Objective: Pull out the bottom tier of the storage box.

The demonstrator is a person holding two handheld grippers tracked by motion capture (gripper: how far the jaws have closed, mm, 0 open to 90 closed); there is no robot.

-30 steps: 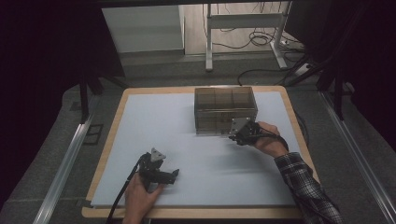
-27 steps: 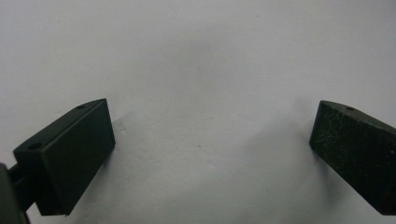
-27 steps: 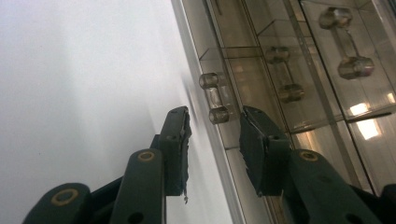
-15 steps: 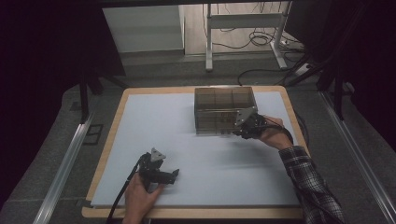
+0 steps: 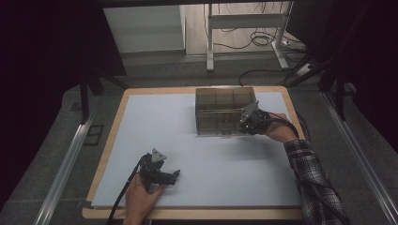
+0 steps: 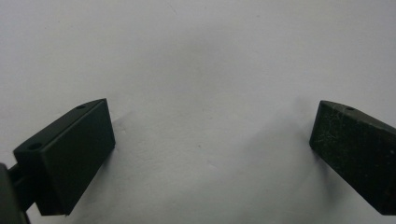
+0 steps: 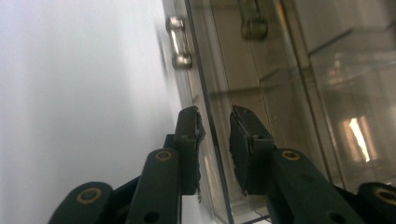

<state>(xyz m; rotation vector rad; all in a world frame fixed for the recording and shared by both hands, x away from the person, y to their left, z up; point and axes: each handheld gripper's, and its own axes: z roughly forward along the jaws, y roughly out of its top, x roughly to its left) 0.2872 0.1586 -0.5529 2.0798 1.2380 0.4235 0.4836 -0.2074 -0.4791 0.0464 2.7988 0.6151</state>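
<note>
A smoky clear plastic box [image 5: 220, 101] with inner dividers stands at the back right of the pale mat [image 5: 225, 164]. My right gripper [image 5: 246, 123] is at the box's front right corner, held by a hand with a plaid sleeve. In the right gripper view its jaws [image 7: 215, 140] straddle a thin clear panel [image 7: 211, 93] of the box, closed on its edge, with a small metal hinge [image 7: 179, 42] further along. My left gripper [image 5: 172, 177] rests on the mat near the front edge. It is open [image 6: 210, 144] with bare mat between the jaws.
The mat lies on a wooden table [image 5: 117, 117]. Metal rails [image 5: 65, 164] run along both sides of the table. Desk legs and cables [image 5: 253, 37] are on the floor beyond the far edge.
The right gripper has moved forward and slightly right, from in front of the box up against its front right corner. The left gripper has stayed put.
</note>
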